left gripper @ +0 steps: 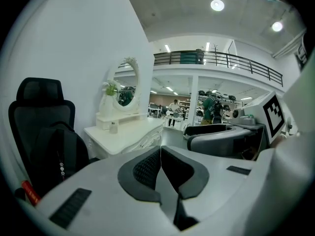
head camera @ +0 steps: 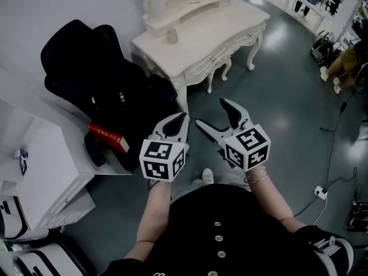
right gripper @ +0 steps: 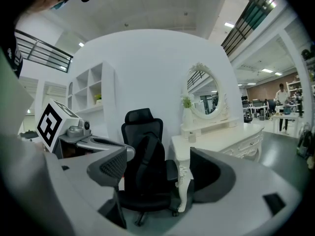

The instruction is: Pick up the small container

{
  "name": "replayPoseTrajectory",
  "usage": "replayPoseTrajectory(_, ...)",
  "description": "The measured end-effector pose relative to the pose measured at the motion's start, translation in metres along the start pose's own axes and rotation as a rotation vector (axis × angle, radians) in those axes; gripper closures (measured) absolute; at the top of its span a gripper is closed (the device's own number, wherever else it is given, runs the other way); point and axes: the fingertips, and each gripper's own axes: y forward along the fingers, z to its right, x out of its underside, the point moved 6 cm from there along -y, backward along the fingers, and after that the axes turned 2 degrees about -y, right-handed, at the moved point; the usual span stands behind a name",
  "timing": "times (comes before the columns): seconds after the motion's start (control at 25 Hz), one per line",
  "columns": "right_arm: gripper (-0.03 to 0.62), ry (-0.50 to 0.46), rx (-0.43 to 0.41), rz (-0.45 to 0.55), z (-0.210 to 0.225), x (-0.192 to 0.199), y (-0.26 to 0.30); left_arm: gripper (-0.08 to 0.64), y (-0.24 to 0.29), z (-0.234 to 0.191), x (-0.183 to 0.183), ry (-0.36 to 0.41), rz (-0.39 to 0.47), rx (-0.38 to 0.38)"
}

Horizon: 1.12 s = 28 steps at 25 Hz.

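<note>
Close to the body, the left gripper (head camera: 183, 117) has its jaws pressed together on nothing, and the right gripper (head camera: 210, 111) holds its jaws wide apart, also empty. Beyond them a black chair (head camera: 95, 68) crowds the left end of the white table (head camera: 218, 30). The small container (head camera: 172, 36) stands upright on that table, well apart from both grippers; it looks light, stiff and smooth, perhaps slippery, so pinching across its sides seems best. Bare tabletop lies to its right, and the mirror shelf (head camera: 190, 4) rises just behind
</note>
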Motion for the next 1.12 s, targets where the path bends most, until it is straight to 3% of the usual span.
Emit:
replayPoseTrajectory(0.12, 0.209, 0.009, 0.005, 0.004, 0.018, -0.002, 0.001, 0.546, 0.017, -0.001, -0.006, -0.026, 0.009, -0.002)
replayPoseTrajectory(0.36, 0.212, 0.053, 0.030, -0.001, 0.042, 0.005, 0.000, 0.546, 0.042, 0.002, -0.011, -0.009, -0.018, 0.018)
replayPoseTrajectory(0.68, 0.219, 0.078, 0.062, -0.036, 0.062, 0.018, 0.005, 0.546, 0.055, -0.031, -0.007, -0.047, -0.039, -0.050)
replayPoseTrajectory(1.12, 0.221, 0.076, 0.069, -0.053, 0.110, 0.004, 0.071, 0.546, 0.114, -0.088, -0.026, -0.069, -0.042, -0.056)
